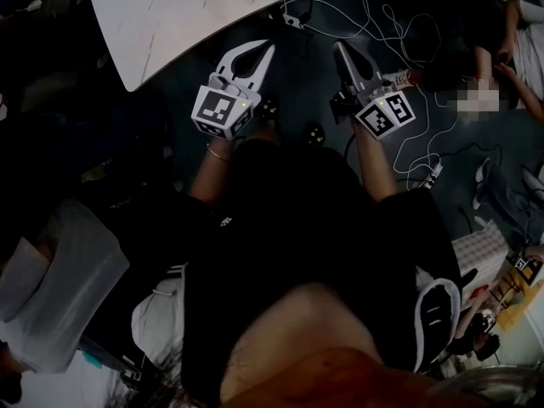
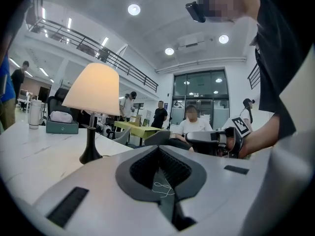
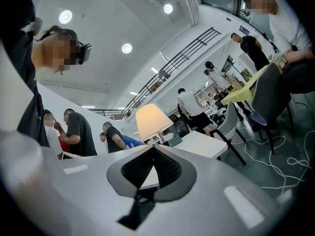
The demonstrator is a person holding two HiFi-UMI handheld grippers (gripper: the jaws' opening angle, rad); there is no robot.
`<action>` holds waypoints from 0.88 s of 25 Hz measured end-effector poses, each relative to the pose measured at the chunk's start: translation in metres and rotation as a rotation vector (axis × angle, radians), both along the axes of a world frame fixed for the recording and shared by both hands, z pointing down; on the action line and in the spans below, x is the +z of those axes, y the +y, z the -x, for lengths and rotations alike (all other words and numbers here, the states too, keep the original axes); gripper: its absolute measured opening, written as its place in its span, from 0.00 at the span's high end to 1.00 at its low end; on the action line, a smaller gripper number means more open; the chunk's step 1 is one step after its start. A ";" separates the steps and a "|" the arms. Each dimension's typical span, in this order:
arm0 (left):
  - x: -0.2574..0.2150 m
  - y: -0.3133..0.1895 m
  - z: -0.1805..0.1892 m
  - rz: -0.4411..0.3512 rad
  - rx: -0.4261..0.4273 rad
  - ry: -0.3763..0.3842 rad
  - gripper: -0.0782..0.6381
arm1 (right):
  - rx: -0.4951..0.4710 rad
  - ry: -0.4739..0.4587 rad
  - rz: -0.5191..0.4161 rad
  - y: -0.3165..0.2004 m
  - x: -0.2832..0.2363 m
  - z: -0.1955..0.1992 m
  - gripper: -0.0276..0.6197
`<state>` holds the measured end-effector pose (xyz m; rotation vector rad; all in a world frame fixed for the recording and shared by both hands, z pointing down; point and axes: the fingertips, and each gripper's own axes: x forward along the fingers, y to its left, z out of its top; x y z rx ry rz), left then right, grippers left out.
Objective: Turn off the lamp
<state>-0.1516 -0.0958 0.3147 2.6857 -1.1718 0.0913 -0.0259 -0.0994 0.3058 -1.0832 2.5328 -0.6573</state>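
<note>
Lamp (image 2: 92,113) switch is not made out — left hand-held gripper (image 2: 158,148) and right hand-held gripper (image 3: 153,148) are seen shut, empty; cables (image 3: 252,154) are strewn on floor.

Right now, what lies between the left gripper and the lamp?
Only bare white tabletop. In the left gripper view, nothing stands between the left gripper and the lit lamp.
</note>
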 end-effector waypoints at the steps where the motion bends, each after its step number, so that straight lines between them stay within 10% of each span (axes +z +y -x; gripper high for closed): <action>1: 0.002 -0.002 0.003 -0.005 0.017 0.005 0.88 | 0.009 -0.003 0.005 -0.003 0.003 0.004 0.96; 22: 0.040 -0.061 -0.019 0.027 0.174 0.112 0.88 | 0.077 0.054 0.070 -0.067 0.051 0.005 0.95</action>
